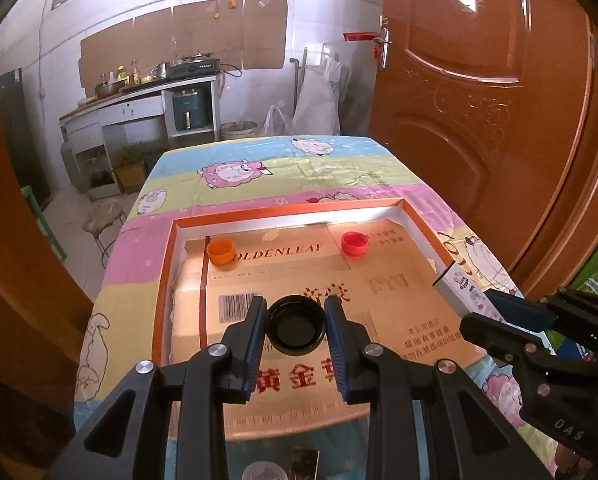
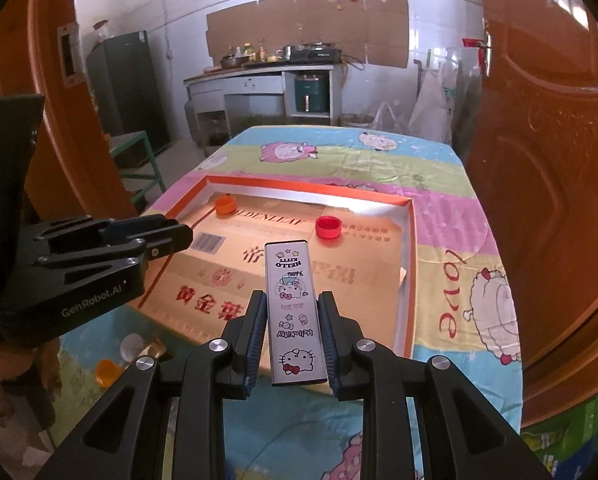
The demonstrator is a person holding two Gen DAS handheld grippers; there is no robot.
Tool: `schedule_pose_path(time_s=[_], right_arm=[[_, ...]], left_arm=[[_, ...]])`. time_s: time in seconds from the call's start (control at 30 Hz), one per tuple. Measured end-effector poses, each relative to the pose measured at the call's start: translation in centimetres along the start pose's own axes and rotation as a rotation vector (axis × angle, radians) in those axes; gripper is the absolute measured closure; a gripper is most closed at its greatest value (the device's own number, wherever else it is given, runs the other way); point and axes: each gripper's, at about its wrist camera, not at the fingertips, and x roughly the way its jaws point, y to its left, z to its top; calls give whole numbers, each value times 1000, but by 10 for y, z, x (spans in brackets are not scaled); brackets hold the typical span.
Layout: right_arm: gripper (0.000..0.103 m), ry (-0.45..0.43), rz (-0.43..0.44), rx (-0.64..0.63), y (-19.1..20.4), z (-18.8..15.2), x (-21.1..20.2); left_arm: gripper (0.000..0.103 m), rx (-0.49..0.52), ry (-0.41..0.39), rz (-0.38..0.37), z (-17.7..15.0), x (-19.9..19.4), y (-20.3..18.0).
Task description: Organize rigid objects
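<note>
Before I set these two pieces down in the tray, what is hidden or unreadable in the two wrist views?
- Black cap, left view: its underside is hidden, and what lies beneath it.
- Black cap, right view: hidden behind the left tongs.
- Hello Kitty case, left view: only its far end shows; the right tongs cover the rest.
- Orange item on the tablecloth, right view: blurred.
</note>
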Motion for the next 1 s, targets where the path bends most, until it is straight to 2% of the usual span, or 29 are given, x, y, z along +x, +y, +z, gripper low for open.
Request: schedule_pose_path(time_s=[0.57,1.0], right_arm=[[76,34,-43,64,-38,27,40],[76,93,-93,102,-64,51,86]], left_arm=[[73,-22,50,-11,35,47,9],[73,-50,101,-51,62,85,16]])
